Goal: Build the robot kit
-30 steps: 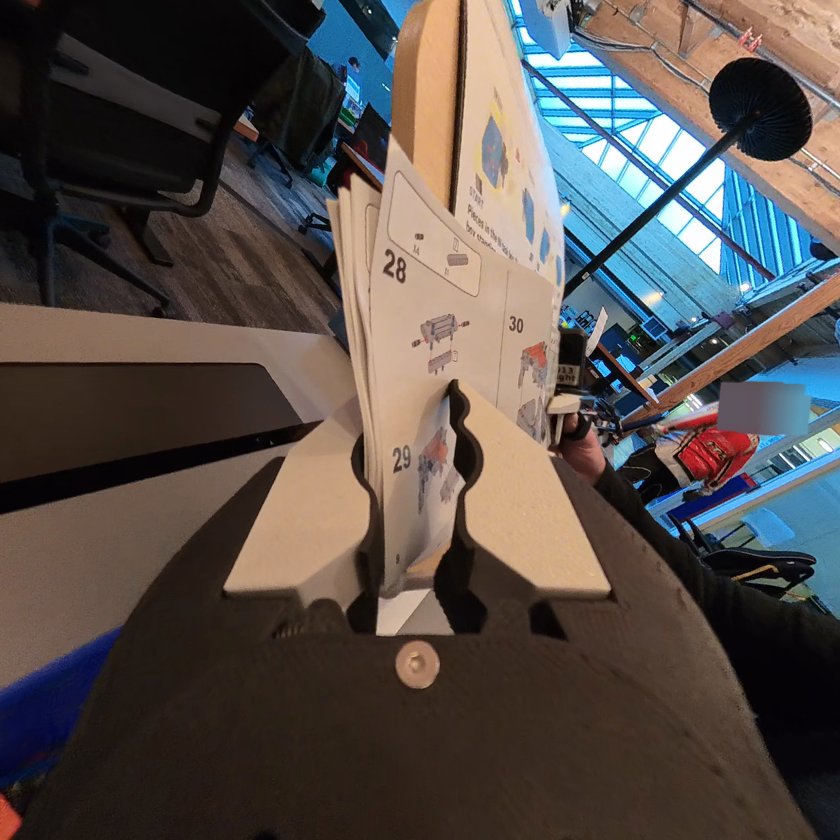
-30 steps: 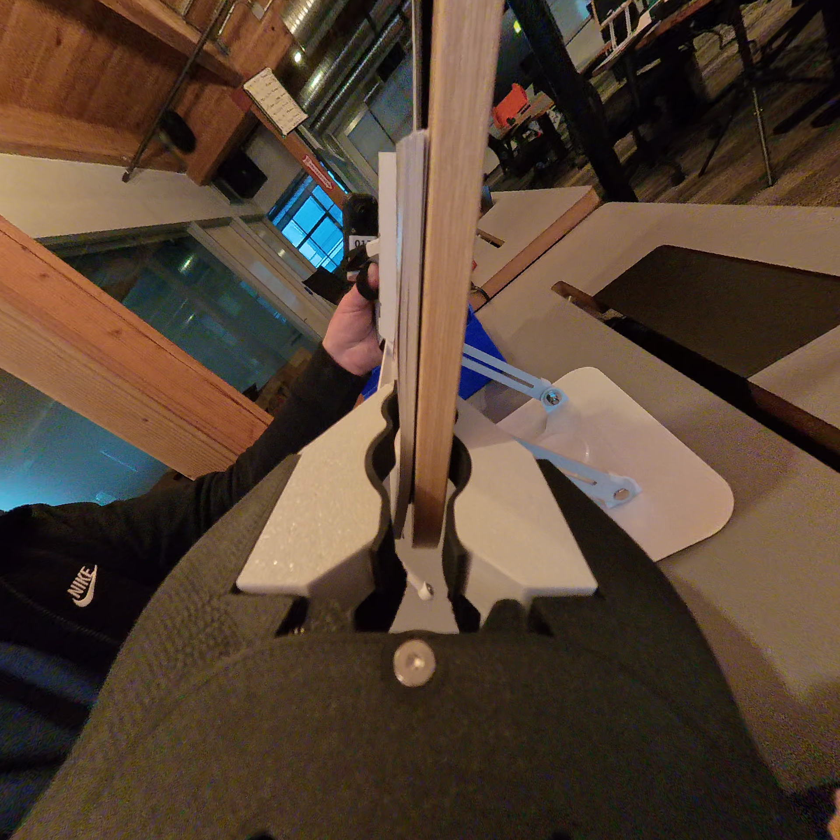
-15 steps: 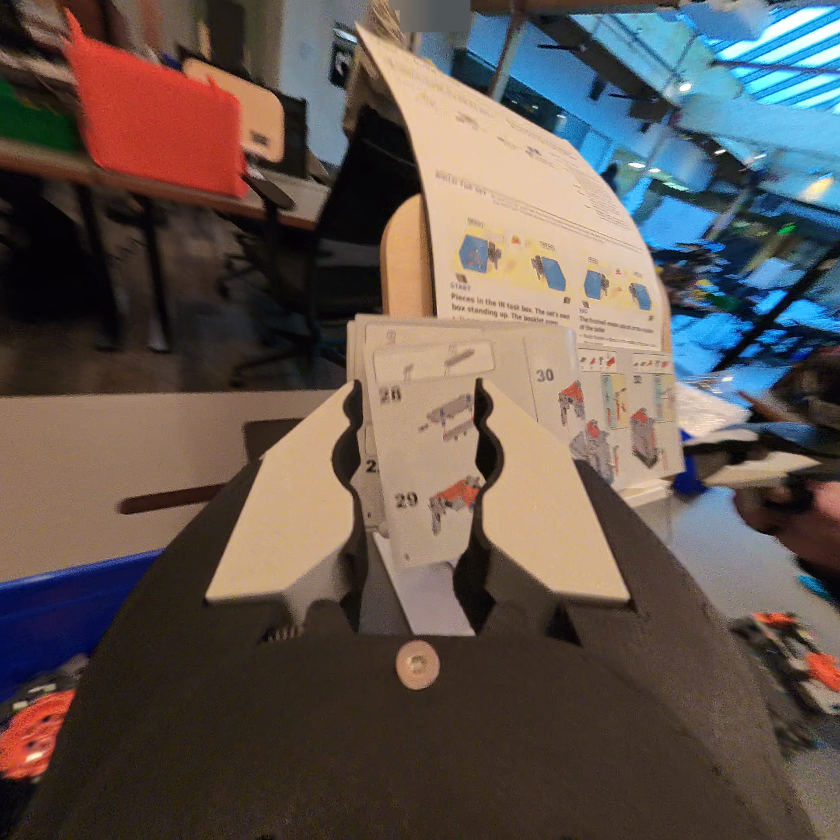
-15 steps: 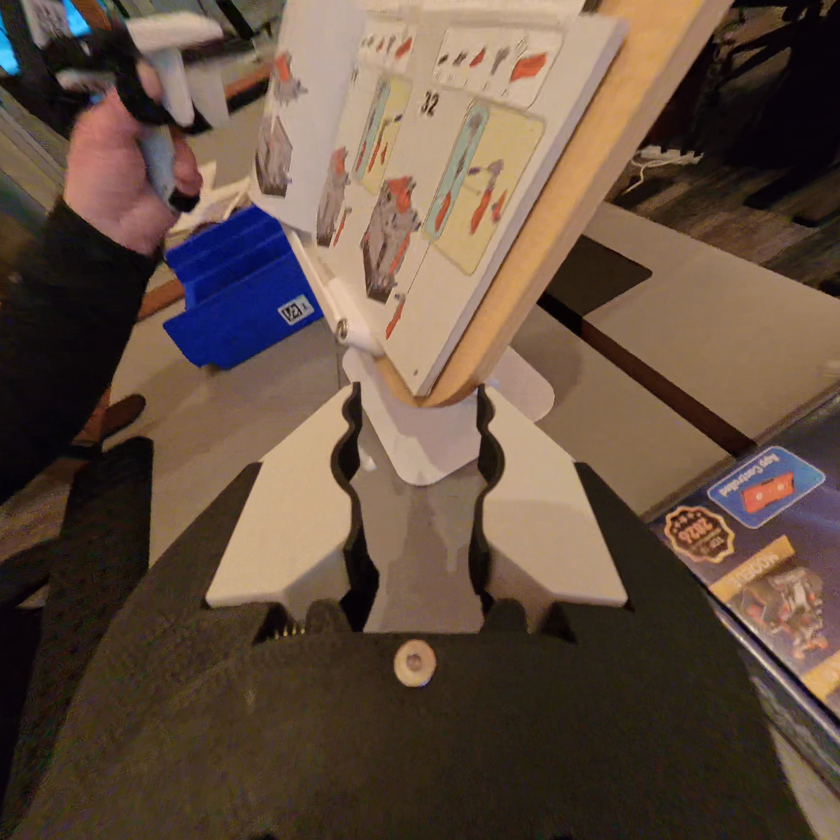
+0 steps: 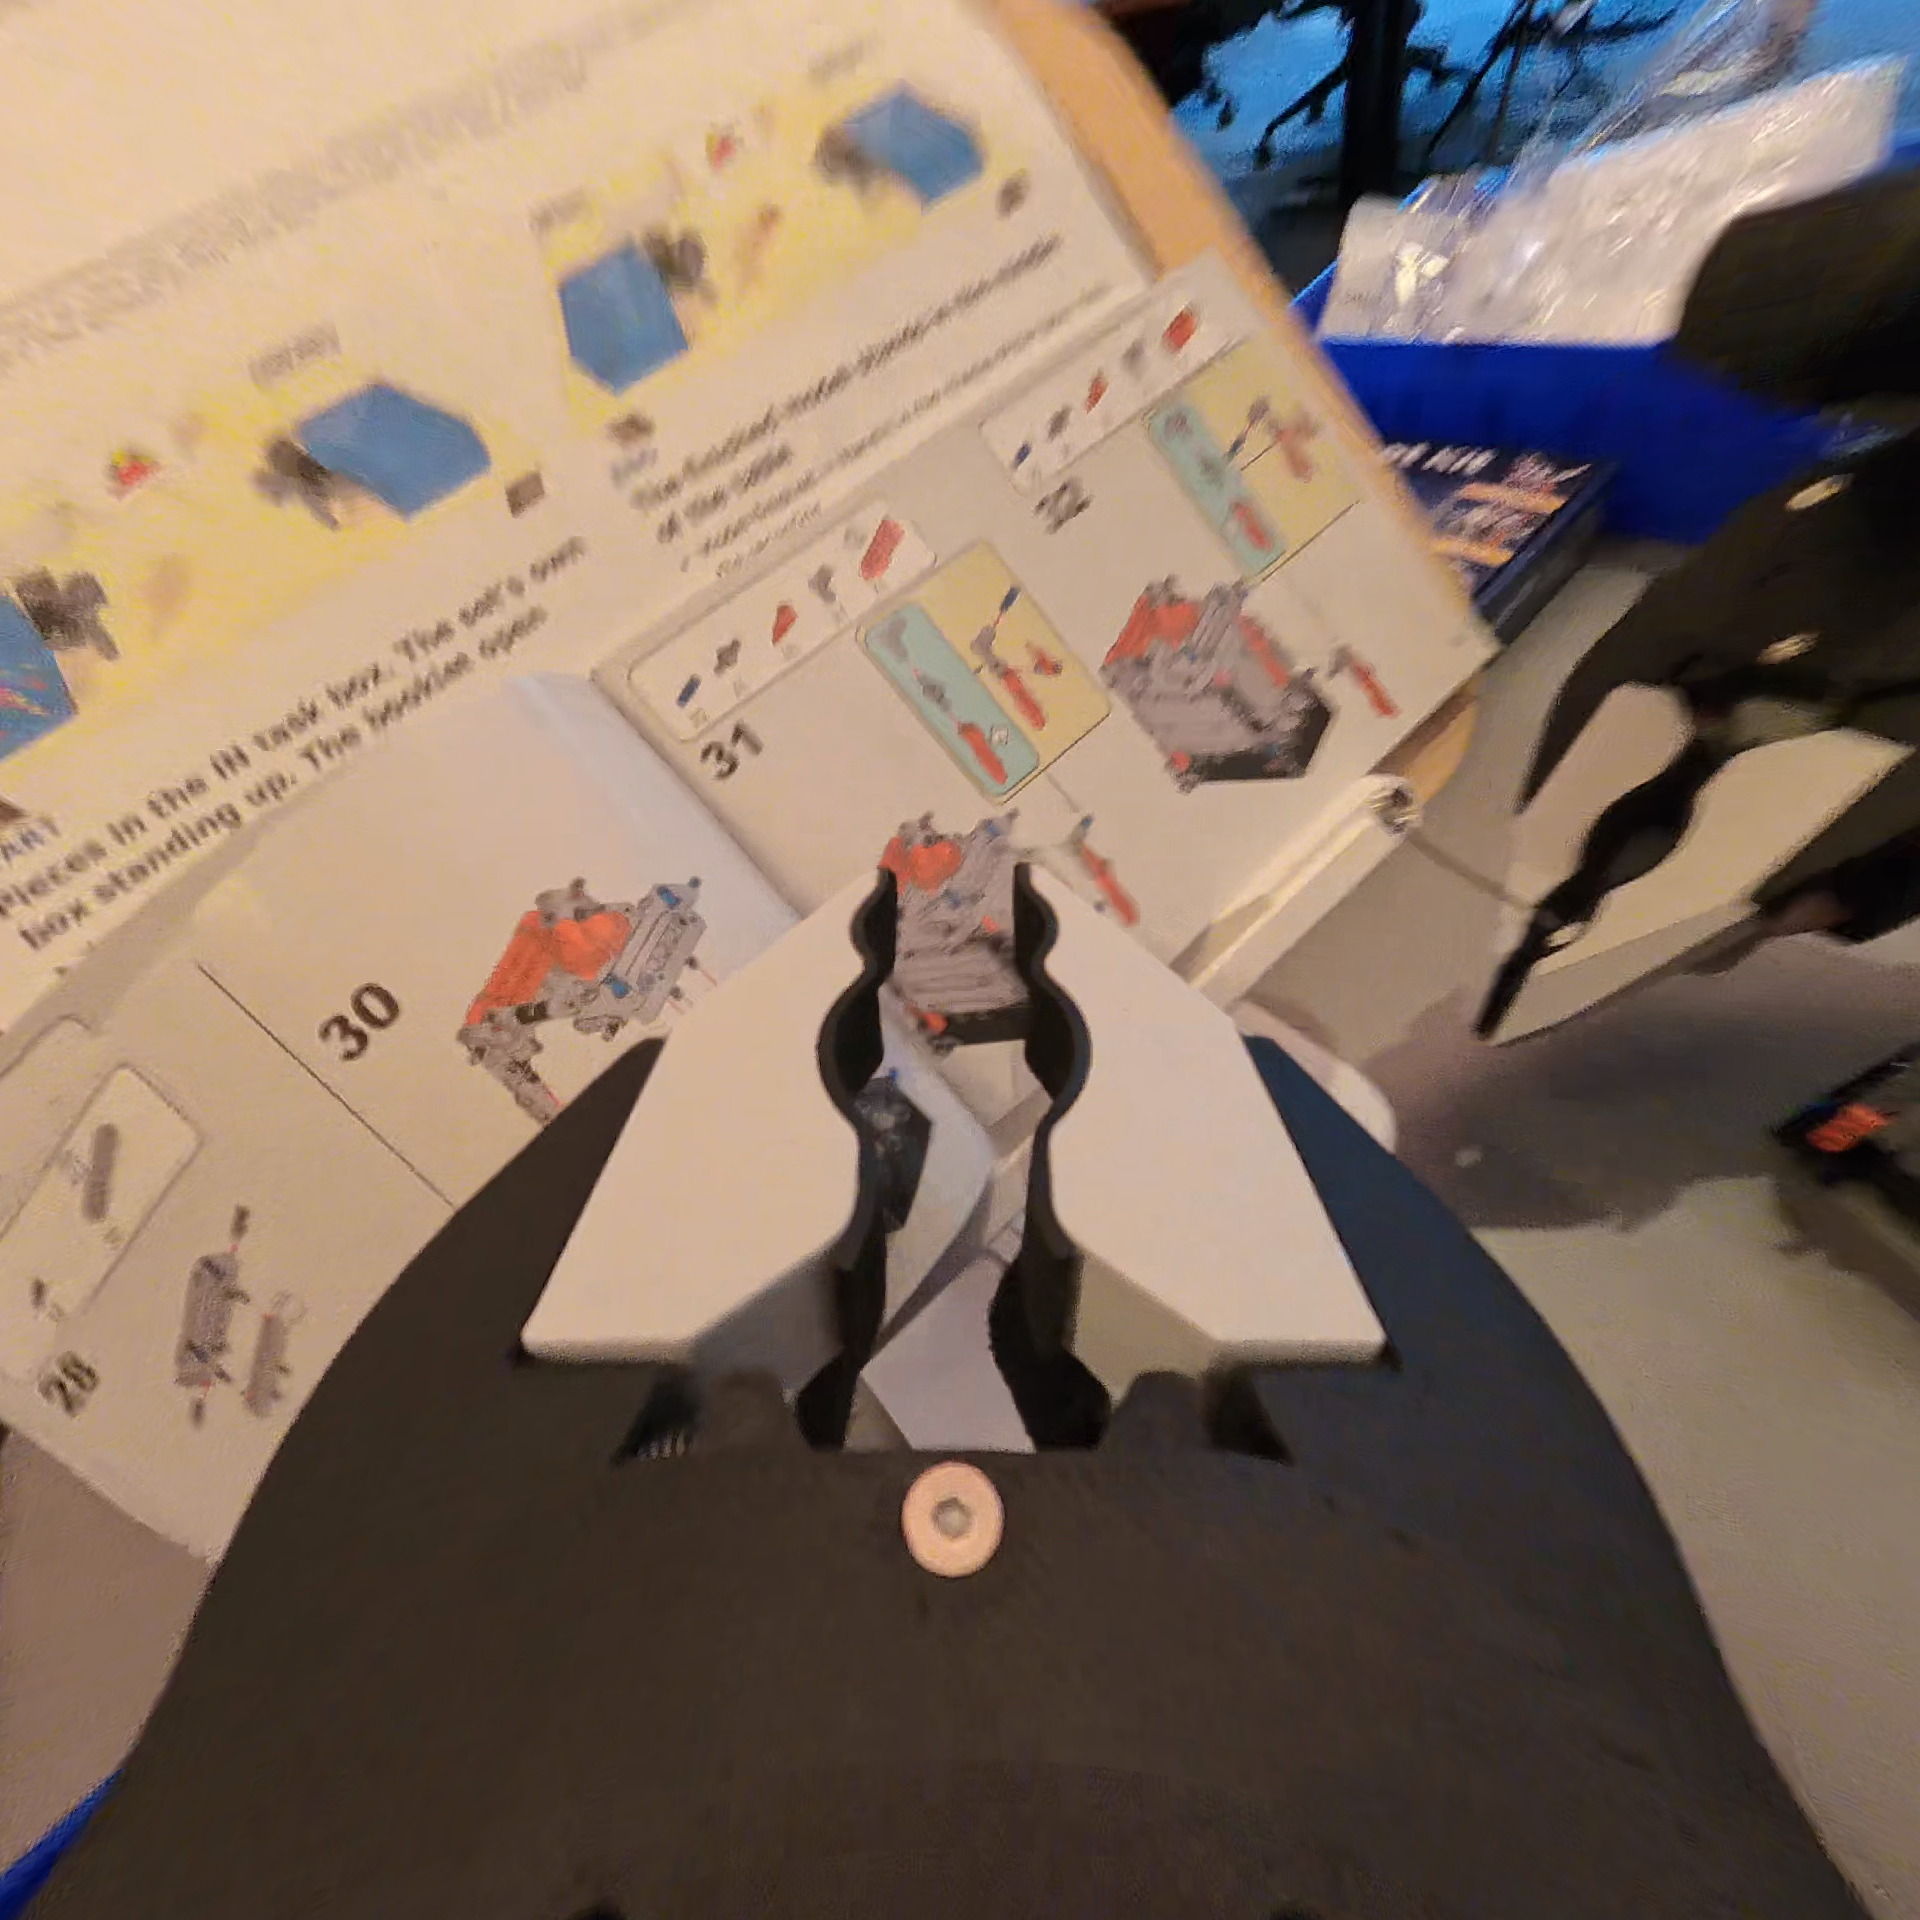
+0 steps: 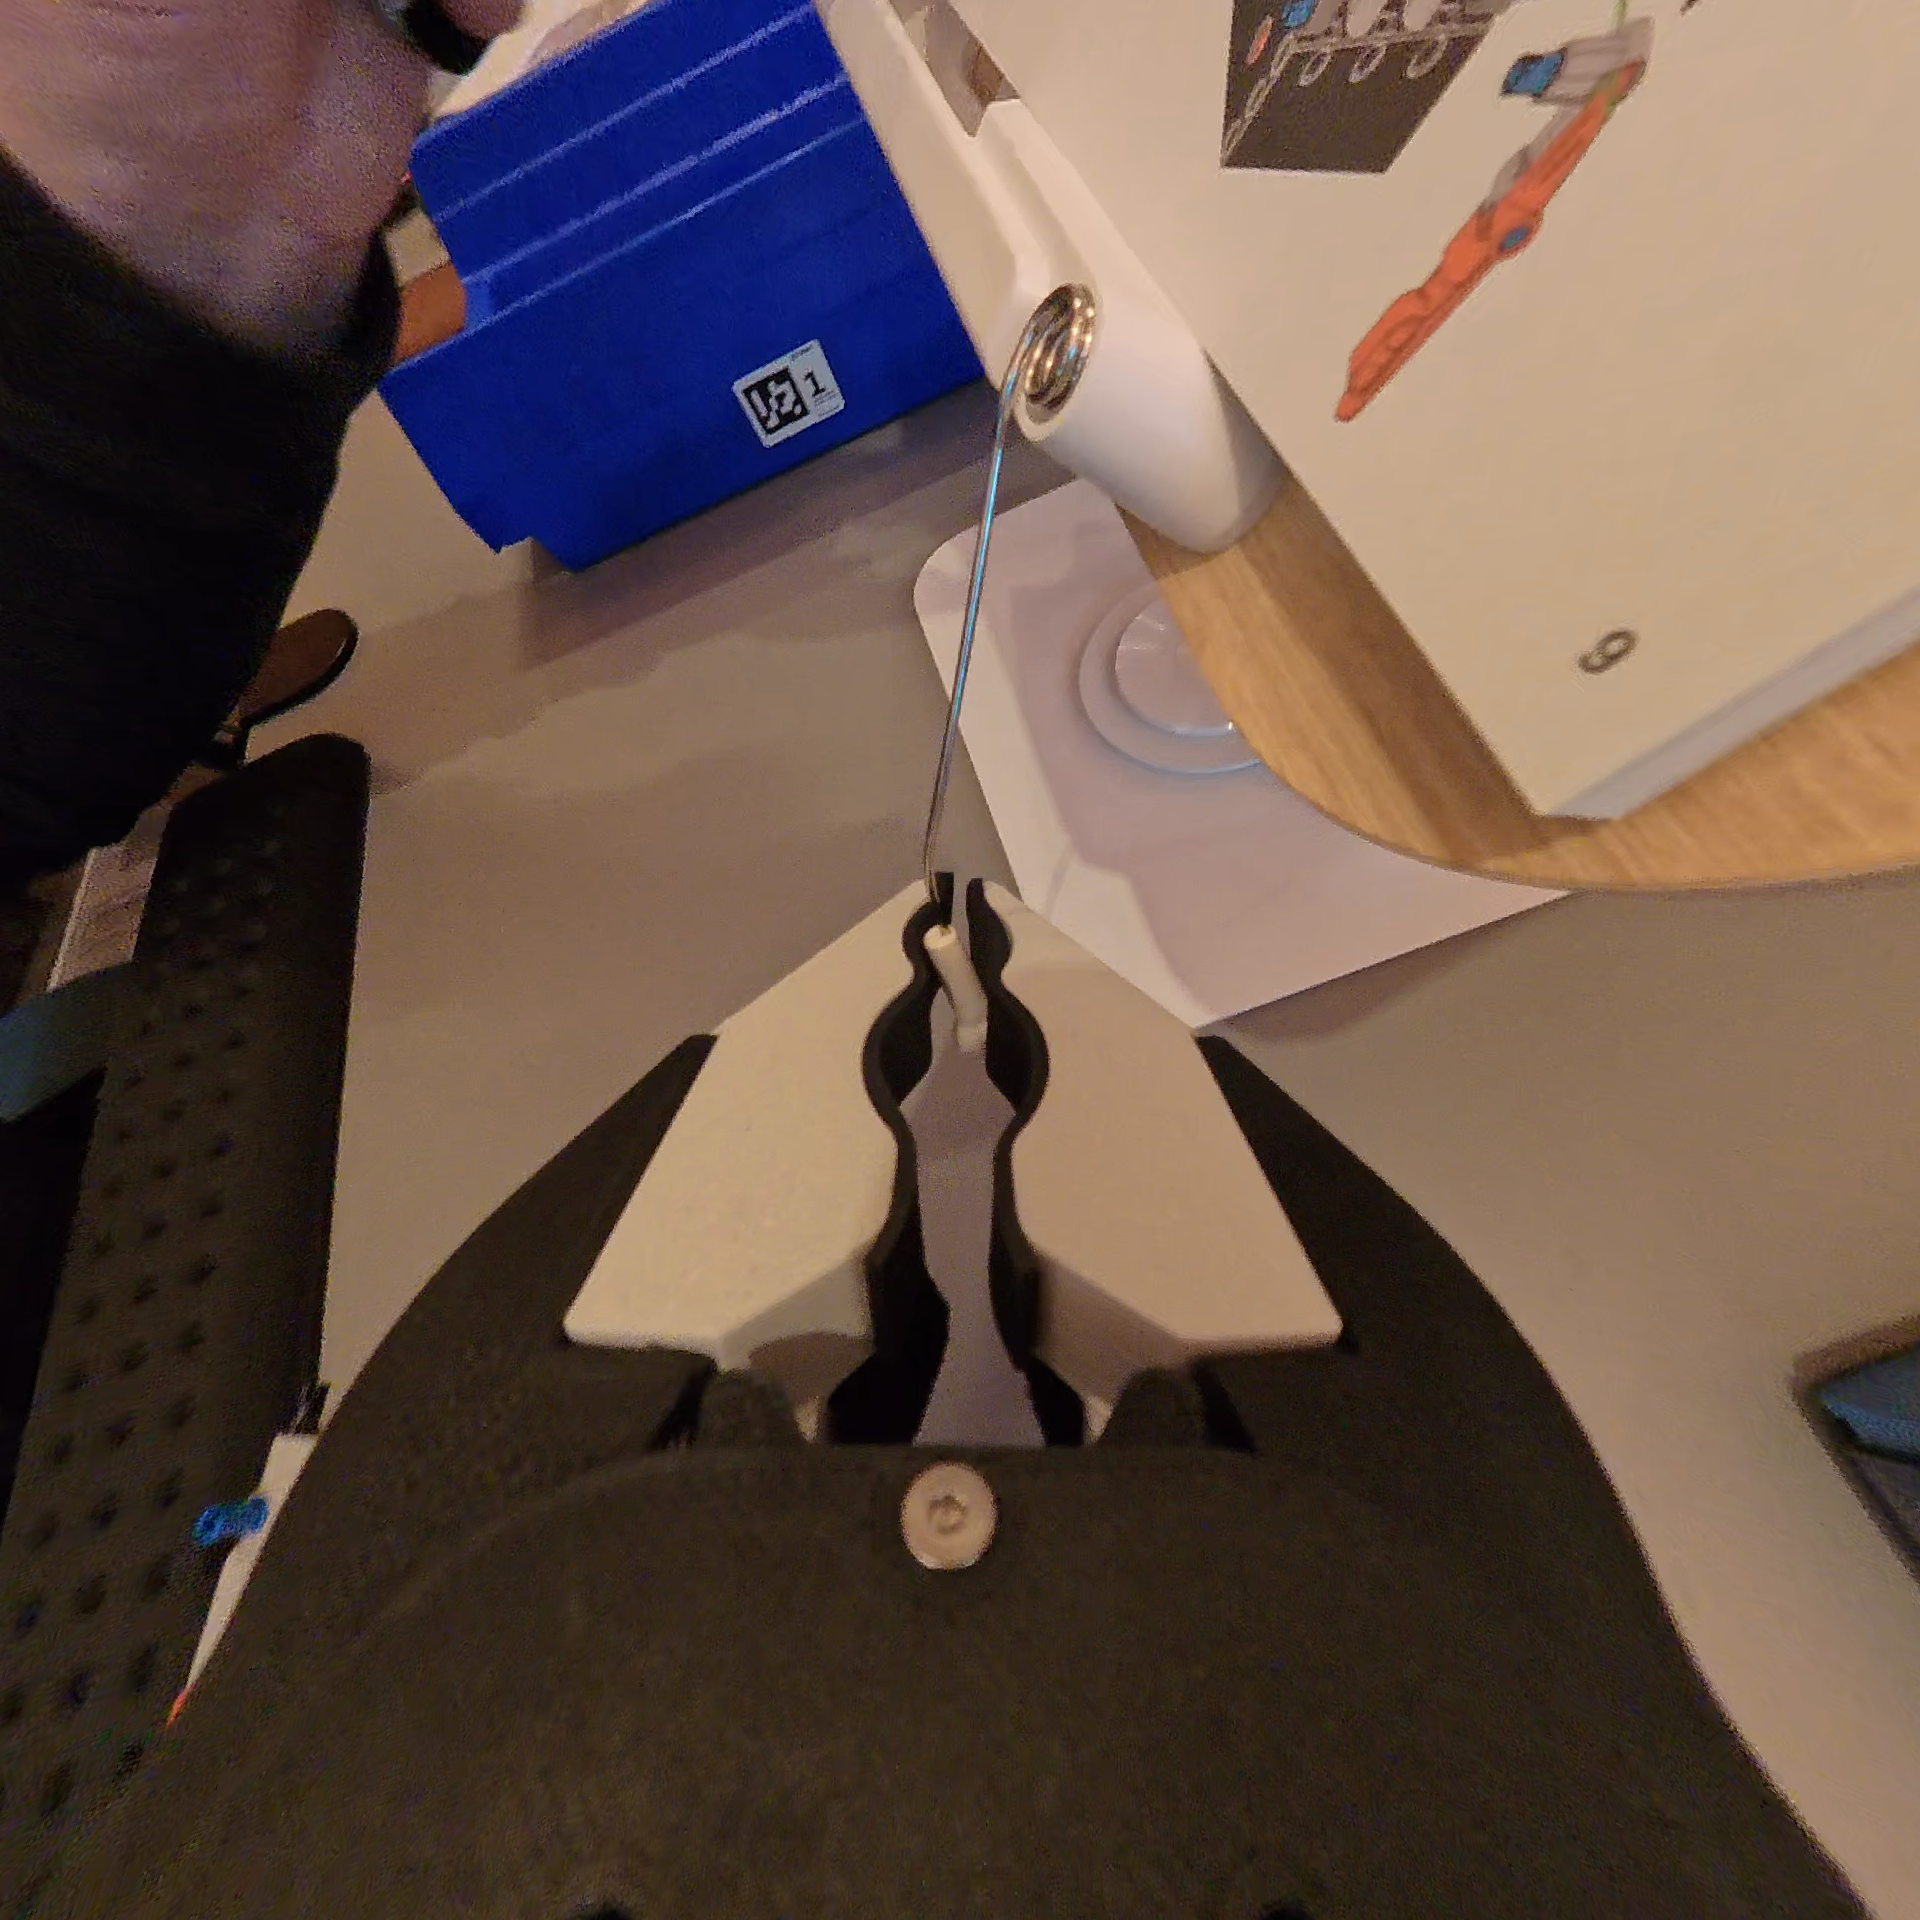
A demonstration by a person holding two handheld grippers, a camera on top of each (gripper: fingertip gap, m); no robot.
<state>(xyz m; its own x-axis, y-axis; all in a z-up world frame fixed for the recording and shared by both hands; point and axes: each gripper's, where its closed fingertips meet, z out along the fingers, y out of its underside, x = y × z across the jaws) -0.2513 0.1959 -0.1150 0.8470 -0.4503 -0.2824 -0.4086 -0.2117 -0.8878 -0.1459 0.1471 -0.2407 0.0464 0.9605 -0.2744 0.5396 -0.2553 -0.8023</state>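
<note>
An open instruction booklet (image 5: 499, 883) rests on a wooden book stand (image 5: 1143, 187), in front of a larger printed sheet (image 5: 312, 260). My left gripper (image 5: 954, 899) is open and empty, close in front of the booklet's lower middle. My right gripper (image 6: 961, 894) is shut on the white-capped end of the stand's thin metal page-holder wire (image 6: 971, 644), which runs up to a pivot (image 6: 1055, 353) on the white ledge. The right gripper also shows in the left wrist view (image 5: 1527, 914), at the stand's lower right corner. The stand's board (image 6: 1351, 675) sits on a white base (image 6: 1091, 831).
A blue bin (image 6: 675, 260) with a small sticker stands behind the base on the grey table; a second blue bin (image 5: 1558, 405) holds clear bags. A dark printed box (image 5: 1496, 520) lies by it. A hand (image 6: 156, 156) and dark sleeve (image 6: 125, 520) are at the left.
Both grippers let go of the stand and booklet, then came back to its front. The right gripper has closed on the page-holder wire. The left has moved closer to the open pages.
</note>
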